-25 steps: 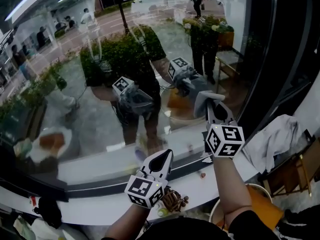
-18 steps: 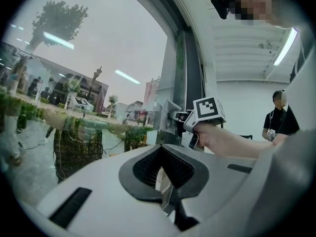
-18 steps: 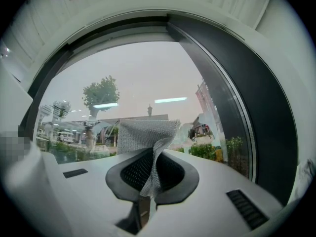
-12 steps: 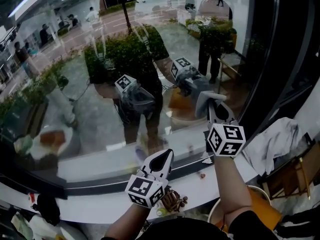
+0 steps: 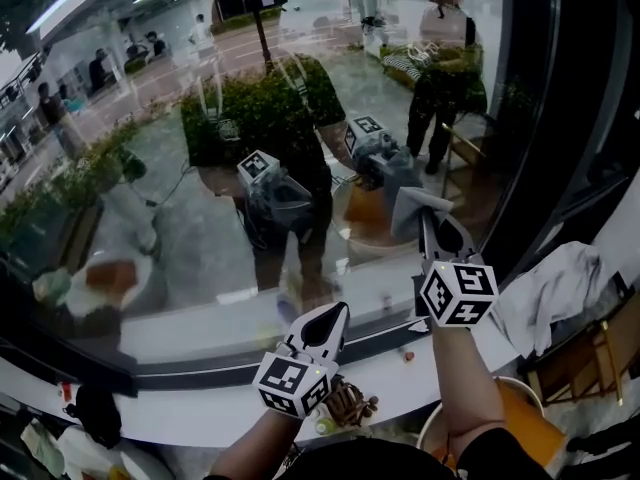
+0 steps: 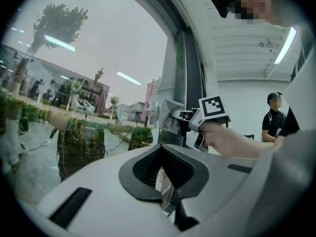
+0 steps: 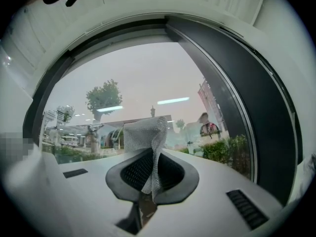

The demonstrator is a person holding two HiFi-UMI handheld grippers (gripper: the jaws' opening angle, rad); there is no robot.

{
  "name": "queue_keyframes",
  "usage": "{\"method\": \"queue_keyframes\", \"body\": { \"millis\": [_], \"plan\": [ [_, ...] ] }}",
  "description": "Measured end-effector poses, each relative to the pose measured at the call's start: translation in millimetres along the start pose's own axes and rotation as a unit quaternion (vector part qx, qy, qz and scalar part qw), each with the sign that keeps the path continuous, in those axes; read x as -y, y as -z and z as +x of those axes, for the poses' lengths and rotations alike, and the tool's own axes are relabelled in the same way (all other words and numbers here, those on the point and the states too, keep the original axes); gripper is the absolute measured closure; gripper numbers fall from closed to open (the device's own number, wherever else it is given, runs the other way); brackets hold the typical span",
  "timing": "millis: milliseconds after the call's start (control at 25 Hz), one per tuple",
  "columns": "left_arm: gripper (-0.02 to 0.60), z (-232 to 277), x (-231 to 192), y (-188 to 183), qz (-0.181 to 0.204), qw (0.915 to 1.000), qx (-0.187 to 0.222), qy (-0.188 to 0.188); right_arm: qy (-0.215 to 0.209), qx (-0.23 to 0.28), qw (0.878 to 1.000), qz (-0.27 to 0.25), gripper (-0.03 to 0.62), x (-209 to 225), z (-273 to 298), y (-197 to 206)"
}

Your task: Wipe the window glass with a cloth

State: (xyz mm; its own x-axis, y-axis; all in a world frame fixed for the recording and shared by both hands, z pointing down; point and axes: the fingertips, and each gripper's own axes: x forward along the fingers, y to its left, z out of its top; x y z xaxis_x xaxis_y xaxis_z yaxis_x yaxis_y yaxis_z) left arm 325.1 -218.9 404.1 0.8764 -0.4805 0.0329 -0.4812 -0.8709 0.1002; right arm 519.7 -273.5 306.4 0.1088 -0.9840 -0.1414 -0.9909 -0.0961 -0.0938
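The window glass (image 5: 200,168) fills the upper head view and mirrors me and both grippers. A grey mesh cloth (image 5: 413,206) is pinched in my right gripper (image 5: 432,226), which is shut on it and holds it up against the pane near the dark right frame. In the right gripper view the cloth (image 7: 144,137) sticks up from the closed jaws (image 7: 148,191) toward the glass (image 7: 148,78). My left gripper (image 5: 328,320) is shut with nothing in it, lower down over the sill. From the left gripper view (image 6: 170,201), the right gripper's marker cube (image 6: 214,107) and the cloth (image 6: 169,114) show ahead.
A white sill (image 5: 180,418) runs below the glass, with small items (image 5: 347,402) on it. The dark window frame (image 5: 560,118) stands at right. A white fabric heap (image 5: 550,283) and an orange bucket (image 5: 535,413) lie lower right. A person in black (image 6: 273,118) stands indoors behind.
My right gripper with the cloth has shifted slightly right and down on the pane. The left gripper has stayed put. A passer-by outside has walked to the right.
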Motion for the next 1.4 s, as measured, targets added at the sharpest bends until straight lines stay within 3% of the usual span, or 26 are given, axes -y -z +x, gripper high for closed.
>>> {"method": "queue_keyframes", "body": {
  "millis": [640, 1040, 1400],
  "plan": [
    [0.574, -12, 9, -41, 0.013, 0.9991, 0.041, 0.002, -0.017, 0.050, 0.998, -0.017, 0.553, -26, -19, -62],
    [0.574, -22, -8, -72, 0.023, 0.9977, 0.064, -0.006, -0.007, 0.043, 0.999, -0.026, 0.553, -30, -1, -67],
    [0.574, -30, -19, -75, 0.030, 0.9973, 0.066, -0.015, -0.002, 0.027, 0.999, -0.020, 0.553, -38, 19, -53]
  ]
}}
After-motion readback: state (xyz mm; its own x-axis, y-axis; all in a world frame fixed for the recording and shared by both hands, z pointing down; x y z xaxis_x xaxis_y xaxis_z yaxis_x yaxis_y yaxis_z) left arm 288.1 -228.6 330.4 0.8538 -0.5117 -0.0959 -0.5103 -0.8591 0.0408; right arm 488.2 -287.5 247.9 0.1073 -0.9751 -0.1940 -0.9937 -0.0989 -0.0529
